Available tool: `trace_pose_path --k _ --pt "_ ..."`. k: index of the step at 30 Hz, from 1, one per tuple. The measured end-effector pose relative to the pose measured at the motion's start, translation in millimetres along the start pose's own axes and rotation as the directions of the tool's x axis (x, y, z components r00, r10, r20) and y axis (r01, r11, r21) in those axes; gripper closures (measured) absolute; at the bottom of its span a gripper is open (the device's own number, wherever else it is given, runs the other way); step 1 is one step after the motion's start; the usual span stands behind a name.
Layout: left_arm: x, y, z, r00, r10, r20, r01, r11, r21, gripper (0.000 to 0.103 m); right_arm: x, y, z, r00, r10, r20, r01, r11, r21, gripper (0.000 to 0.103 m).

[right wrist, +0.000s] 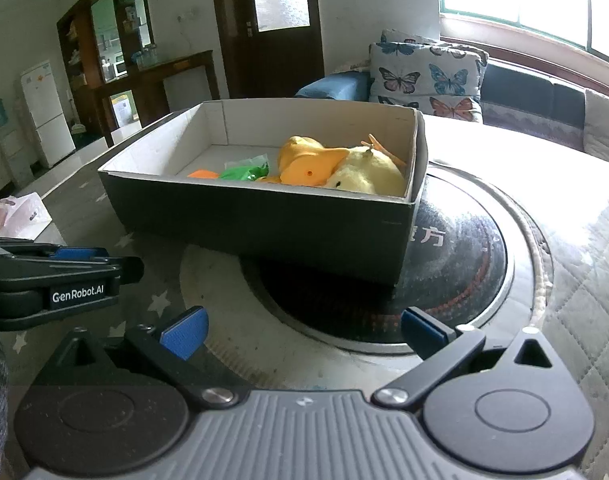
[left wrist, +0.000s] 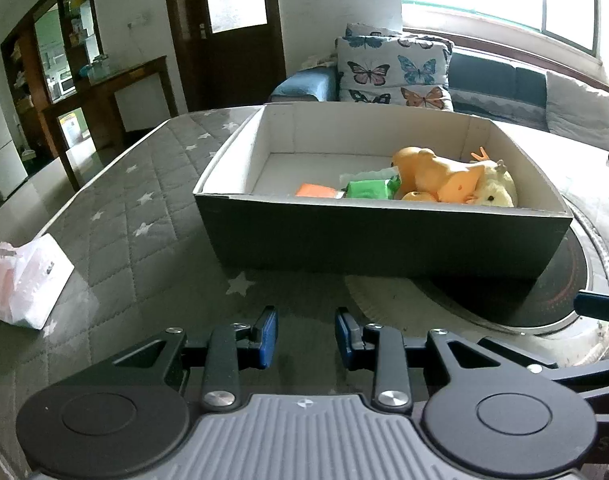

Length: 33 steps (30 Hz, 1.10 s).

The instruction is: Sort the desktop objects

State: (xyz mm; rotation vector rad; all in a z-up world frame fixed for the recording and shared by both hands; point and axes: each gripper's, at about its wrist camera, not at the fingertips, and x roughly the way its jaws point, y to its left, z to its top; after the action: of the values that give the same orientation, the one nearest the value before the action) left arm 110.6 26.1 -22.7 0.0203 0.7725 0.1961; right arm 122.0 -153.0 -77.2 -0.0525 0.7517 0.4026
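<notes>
A dark cardboard box (left wrist: 368, 240) (right wrist: 264, 220) with a white inside stands on the table ahead of both grippers. In it lie an orange plush toy (left wrist: 440, 176) (right wrist: 308, 160), a yellow plush chick (left wrist: 498, 192) (right wrist: 368, 176), a green packet (left wrist: 368, 189) (right wrist: 244, 171) and a small orange packet (left wrist: 316, 190) (right wrist: 202, 175). My left gripper (left wrist: 306, 338) hovers low in front of the box, its blue pads a small gap apart with nothing between them. My right gripper (right wrist: 302, 330) is wide open and empty, to the right of the left one.
The table has a grey quilted star-pattern cover (left wrist: 144, 200) and a round dark hotplate (right wrist: 464, 264) under the box's right part. A pink and white plastic bag (left wrist: 20, 284) (right wrist: 18, 216) lies at the left edge. A sofa with butterfly cushions (left wrist: 392, 68) stands beyond.
</notes>
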Motion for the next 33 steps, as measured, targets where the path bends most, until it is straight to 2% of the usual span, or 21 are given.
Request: trace_pose_path --k 33 --pt "25.7 5.1 21.6 1.0 0.013 -0.024 -0.012 1.0 0.023 0.069 31.3 3.6 18.9 0.998 -0.048 -0.051 0.049 0.999 0.019 0.0"
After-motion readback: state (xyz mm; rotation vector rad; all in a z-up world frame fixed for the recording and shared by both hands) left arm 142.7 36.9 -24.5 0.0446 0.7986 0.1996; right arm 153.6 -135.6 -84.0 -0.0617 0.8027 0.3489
